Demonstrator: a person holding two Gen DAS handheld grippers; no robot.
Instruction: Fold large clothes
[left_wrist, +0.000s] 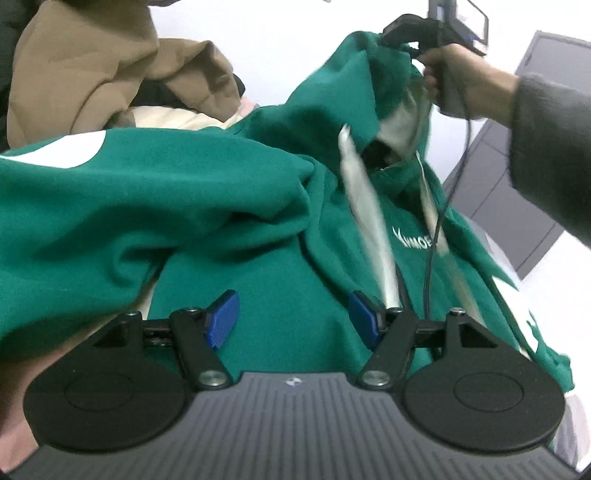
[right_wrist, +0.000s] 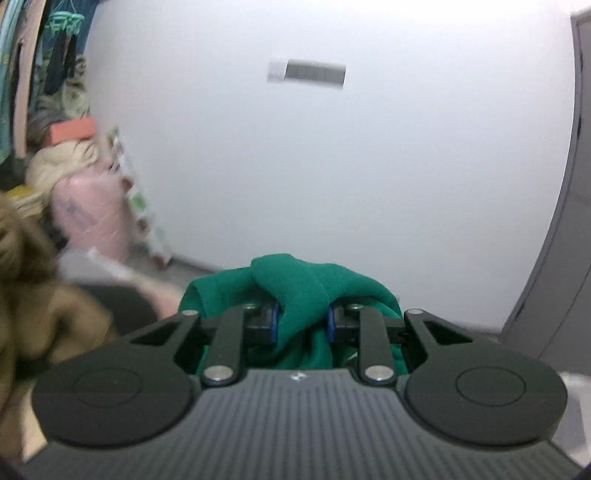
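Observation:
A green hoodie (left_wrist: 221, 206) with white lettering and pale drawstrings lies bunched across the left wrist view. My left gripper (left_wrist: 291, 317) hovers over its chest, blue pads wide apart and gripping nothing, so it is open. At the top right a hand (left_wrist: 469, 85) in a grey sleeve holds my right gripper (left_wrist: 384, 38), which lifts the hood upward. In the right wrist view the right gripper (right_wrist: 301, 321) is shut on a thick fold of the green hoodie (right_wrist: 295, 277), which bulges up between and over the pads.
A tan garment (left_wrist: 92, 74) and cream fabric (left_wrist: 177, 118) are piled behind the hoodie. A dark cabinet (left_wrist: 509, 177) stands at the right. A black cable (left_wrist: 432, 251) hangs from the right gripper. The right wrist view shows a white wall, piled clothes (right_wrist: 85, 206) and a brown furry garment (right_wrist: 33, 295).

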